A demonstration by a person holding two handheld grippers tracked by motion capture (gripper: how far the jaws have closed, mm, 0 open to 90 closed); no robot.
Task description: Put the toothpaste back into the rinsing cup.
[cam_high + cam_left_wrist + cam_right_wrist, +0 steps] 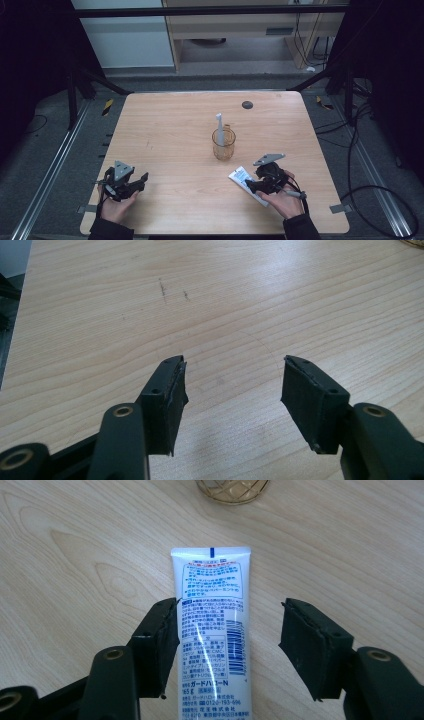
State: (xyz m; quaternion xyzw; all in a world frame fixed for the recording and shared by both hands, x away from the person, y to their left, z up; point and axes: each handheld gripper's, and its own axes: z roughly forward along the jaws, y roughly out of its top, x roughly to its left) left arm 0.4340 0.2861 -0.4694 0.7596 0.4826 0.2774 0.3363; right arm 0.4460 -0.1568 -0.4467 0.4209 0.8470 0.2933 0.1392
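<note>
Between the right claw's (227,630) spread jaws, a white toothpaste tube (212,625) lies flat on the table (75,555), apparently ungripped; next comes closing on it. The left claw (232,390) idles open.

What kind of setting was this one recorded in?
Probably a lab recording station: a bare wooden table inside a dark metal frame, loose cables on the grey floor, and hazard-striped tape beside the table.
</note>
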